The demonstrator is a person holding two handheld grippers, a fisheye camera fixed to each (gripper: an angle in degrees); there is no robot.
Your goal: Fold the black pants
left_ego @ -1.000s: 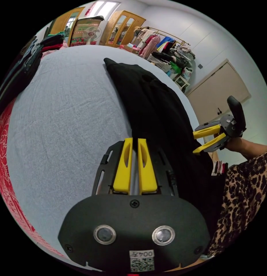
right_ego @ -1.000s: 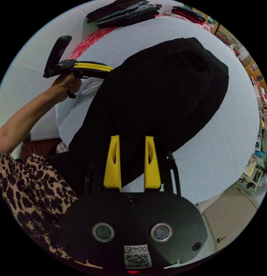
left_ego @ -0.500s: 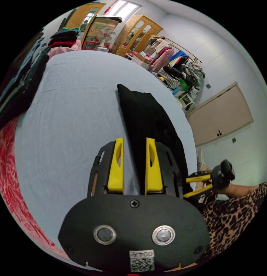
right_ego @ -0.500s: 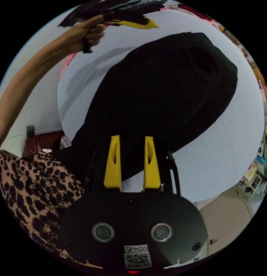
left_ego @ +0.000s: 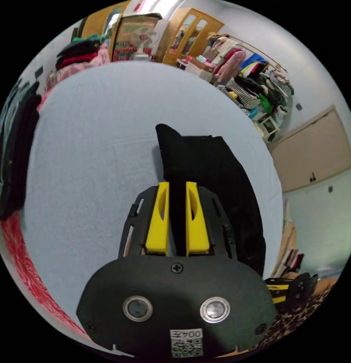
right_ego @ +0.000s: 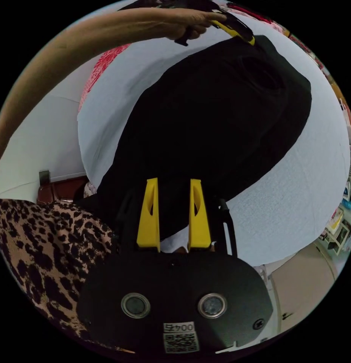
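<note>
Left gripper view has your left gripper (left_ego: 177,185) way out at the far end of the black pants (left_ego: 217,181), with the two yellow jaws nearly together and a strip of black cloth between them. So it looks clenched on that edge of the pants, though I can't swear both jaws are pressing. My guess is you're holding it there to pick up the far end and bring it back toward you for the next fold.

The pants lie flat on the pale grey bed sheet (left_ego: 92,143), already narrowed into one long strip. In the right gripper view the long axis runs from down by your leopard-print clothing (right_ego: 43,249) up and away to the rounded far end, where your hand and the left gripper (right_ego: 241,34) touch the cloth.

Your right gripper (right_ego: 173,181) hangs over the near end of the pants (right_ego: 205,124) with its jaws apart and nothing between them, so it's released. Probably just waiting to pin or catch the near end once the far end comes over.

Off to the side there's a stack of folded dark clothes (left_ego: 14,159), well apart from the pants.
</note>
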